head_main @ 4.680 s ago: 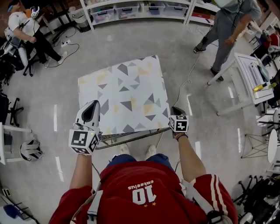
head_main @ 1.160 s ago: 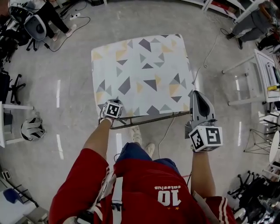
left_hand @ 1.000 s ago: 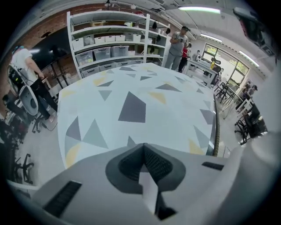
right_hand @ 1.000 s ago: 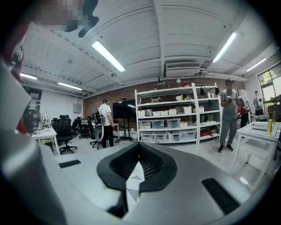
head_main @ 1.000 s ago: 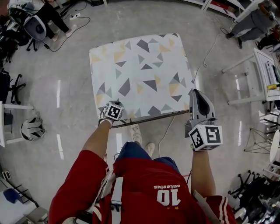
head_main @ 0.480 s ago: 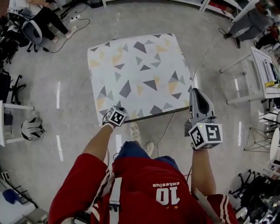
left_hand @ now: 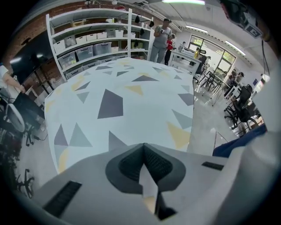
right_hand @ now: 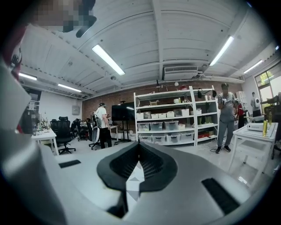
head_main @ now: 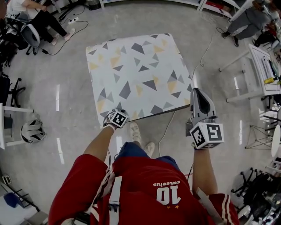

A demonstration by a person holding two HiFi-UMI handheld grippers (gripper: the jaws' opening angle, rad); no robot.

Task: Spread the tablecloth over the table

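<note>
Tablecloth (head_main: 136, 74), white with grey and yellow triangles, lies flat over the desk and covers it so fully that the head view shows none of the top. How far the cloth hangs down the sides cannot be told from above. Its near left corner is lost under the marker cube of the left gripper (left_hand: 143, 150), which points steeply down there. That gripper's own view shows its jaws clenched on a narrow fold of the cloth, with the patterned sheet stretching away beyond. The right gripper (head_main: 196, 92) sits nearly level at the near right corner, its body covering that stretch of the right edge. Its jaws are clamped together too, with a thin strip of the triangle print pinched between them. The far and left edges lie straight and in plain sight. The person's shoes (head_main: 135, 131) show just below the near edge. A cable (head_main: 169, 129) on the floor (head_main: 70, 66) disappears behind the near right corner and shows again beside the right edge. Bare floor lies open left of the desk and beyond its far edge. A white side table (head_main: 259, 66) stands well apart on the right, and a helmet (head_main: 32, 131) lies well off to the left. A seated person (head_main: 33, 13) at top left and another person (head_main: 248, 19) at top right are cut off by the frame.
</note>
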